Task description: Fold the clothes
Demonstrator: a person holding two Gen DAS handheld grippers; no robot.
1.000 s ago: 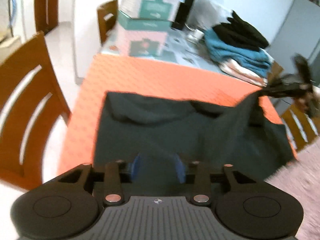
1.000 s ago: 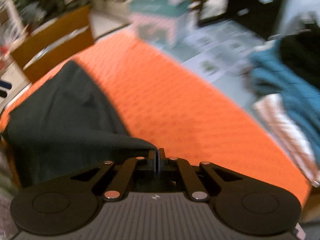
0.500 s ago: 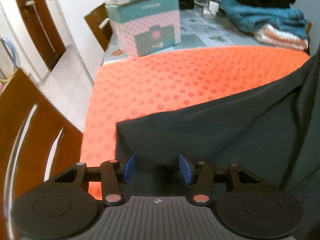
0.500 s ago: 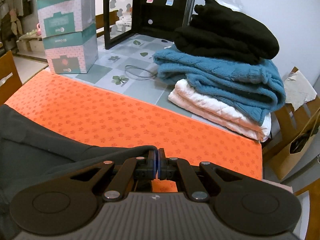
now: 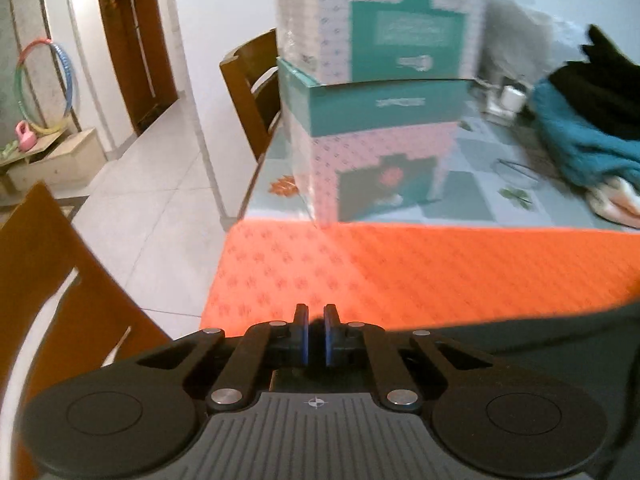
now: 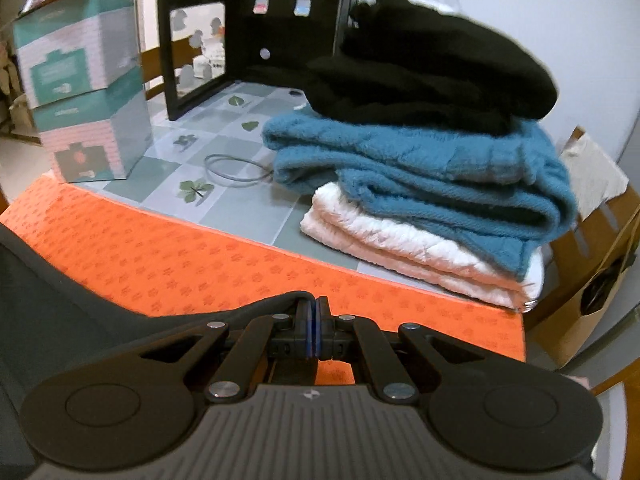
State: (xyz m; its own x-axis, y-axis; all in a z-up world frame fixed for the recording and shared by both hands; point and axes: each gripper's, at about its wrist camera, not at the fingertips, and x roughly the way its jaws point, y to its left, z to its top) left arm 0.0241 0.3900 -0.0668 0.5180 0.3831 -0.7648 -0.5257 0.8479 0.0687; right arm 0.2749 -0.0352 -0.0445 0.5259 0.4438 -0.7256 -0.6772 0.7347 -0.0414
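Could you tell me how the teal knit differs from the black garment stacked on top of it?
The teal knit is blue-green with a fuzzy knitted texture; the black garment is black, with little texture to make out. The teal knit lies folded in flat layers; the black garment is heaped more loosely. Both sit in one stack above a white folded piece.

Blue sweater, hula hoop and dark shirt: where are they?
blue sweater (image 6: 420, 168), right wrist view, its folded middle.
hula hoop (image 5: 44, 84), left wrist view, its coloured ring.
dark shirt (image 6: 60, 304), right wrist view, flat cloth.

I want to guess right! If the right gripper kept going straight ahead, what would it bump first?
Probably the orange mat just ahead of the right gripper, since it points downward; depth is unclear.
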